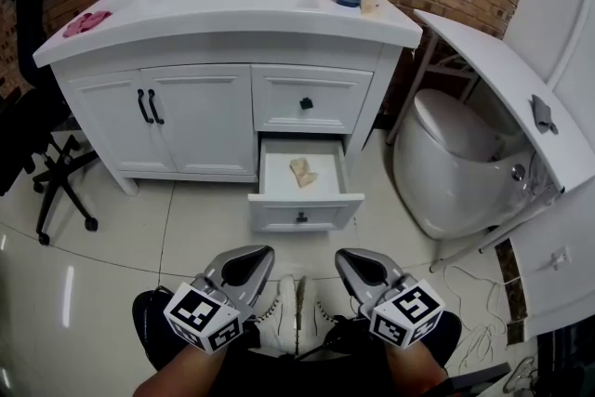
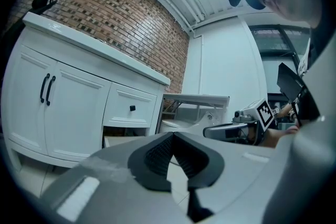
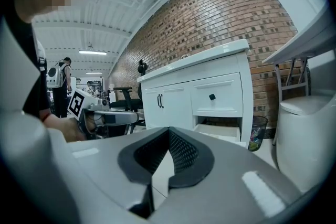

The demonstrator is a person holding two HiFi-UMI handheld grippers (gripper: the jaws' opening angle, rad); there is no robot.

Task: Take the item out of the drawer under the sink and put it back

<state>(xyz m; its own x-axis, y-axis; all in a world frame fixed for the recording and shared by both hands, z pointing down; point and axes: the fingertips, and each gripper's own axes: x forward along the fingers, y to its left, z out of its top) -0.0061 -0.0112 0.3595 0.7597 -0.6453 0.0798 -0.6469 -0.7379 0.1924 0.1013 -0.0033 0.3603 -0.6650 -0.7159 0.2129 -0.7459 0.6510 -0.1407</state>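
Jaws of left gripper (image 2: 172,135) and right gripper (image 3: 168,130) were pressed together, gripping nothing. Only head view showed beige item (image 1: 302,171) inside pulled-out drawer (image 1: 303,211), 12 o'clock.

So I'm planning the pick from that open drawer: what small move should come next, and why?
Probably move the right gripper forward toward the open lower drawer and part its jaws. They are shut on nothing and far back from the drawer, while the beige item lies inside, in plain reach from above.
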